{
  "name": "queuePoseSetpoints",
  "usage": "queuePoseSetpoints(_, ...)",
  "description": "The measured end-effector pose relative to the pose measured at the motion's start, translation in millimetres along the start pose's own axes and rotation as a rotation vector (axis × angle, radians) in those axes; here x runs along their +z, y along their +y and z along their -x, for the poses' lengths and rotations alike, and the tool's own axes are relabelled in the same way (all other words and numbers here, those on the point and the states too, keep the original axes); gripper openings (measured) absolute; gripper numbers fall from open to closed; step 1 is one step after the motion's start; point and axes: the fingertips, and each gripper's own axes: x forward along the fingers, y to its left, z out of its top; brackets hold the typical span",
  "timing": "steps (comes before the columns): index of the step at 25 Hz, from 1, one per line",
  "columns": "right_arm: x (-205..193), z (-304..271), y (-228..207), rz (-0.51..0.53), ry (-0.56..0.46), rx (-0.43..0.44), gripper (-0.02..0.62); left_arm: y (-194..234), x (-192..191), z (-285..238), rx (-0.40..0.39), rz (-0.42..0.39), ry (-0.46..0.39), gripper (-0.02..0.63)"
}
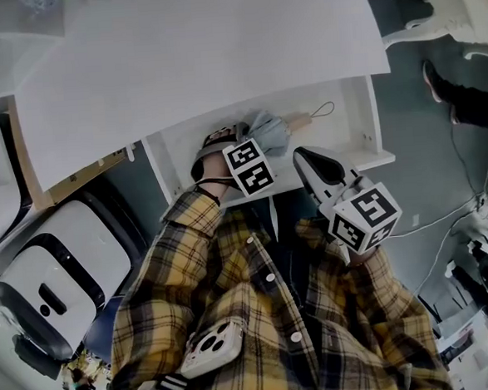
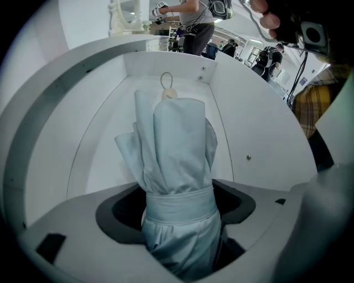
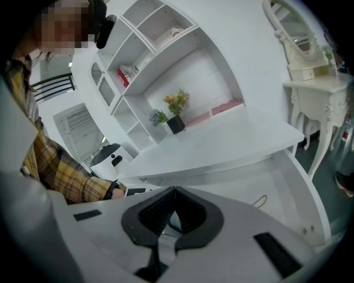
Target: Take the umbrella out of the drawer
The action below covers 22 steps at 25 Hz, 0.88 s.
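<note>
Head view: under the white desk top (image 1: 201, 60) the drawer (image 1: 362, 119) stands pulled out toward me, with the umbrella (image 1: 271, 131) lying inside it. The left gripper (image 2: 178, 218) has it. In the left gripper view the jaws are clamped across the folded canopy at the wrap strap (image 2: 180, 202), squeezing from both sides. The right gripper (image 3: 173, 192) has its jaws together on nothing. It sits just to the right of the left one, over the drawer's front part, near the umbrella but not touching it, so the left is the working hand.

Key relation: the umbrella runs straight ahead of the left gripper, with its long axis in line with the jaws' look direction and square to the way they close. Most of its length is ahead of the grip, and only a short canopy end comes back through the jaws toward me. It points away from the left gripper, handle (image 2: 168, 94) first, toward the drawer's far end wall, with the cord loop (image 2: 166, 82) at the very tip. From the right gripper, the handle end is ahead and slightly left.

I can't tell whether the body rests on the drawer floor or sits just off it. My read is that the move is up and back toward me, clear of the desk top's edge. The handle end will probably sag, since the grip sits behind the middle.
</note>
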Motion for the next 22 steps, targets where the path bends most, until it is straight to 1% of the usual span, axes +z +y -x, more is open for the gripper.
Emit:
queuePoseSetpoints(4,-1,1,2,0.001,0.001,0.002,0.017,0,0,1,0.013,-0.001,-0.004,0.356)
queuePoseSetpoints(9,-4,1,2,-0.001,0.006,0.002,0.017,-1,1,1,0.027,-0.004,-0.008,0.330)
queuePoseSetpoints(19,-2,5,8,0.011,0.007,0.021,0.017,-2,3,3,0.041,-0.017,-0.020,0.322)
queuePoseSetpoints(22,-3,6,12,0.020,0.021,0.030,0.017,-2,2,8,0.046,-0.006,-0.029,0.322)
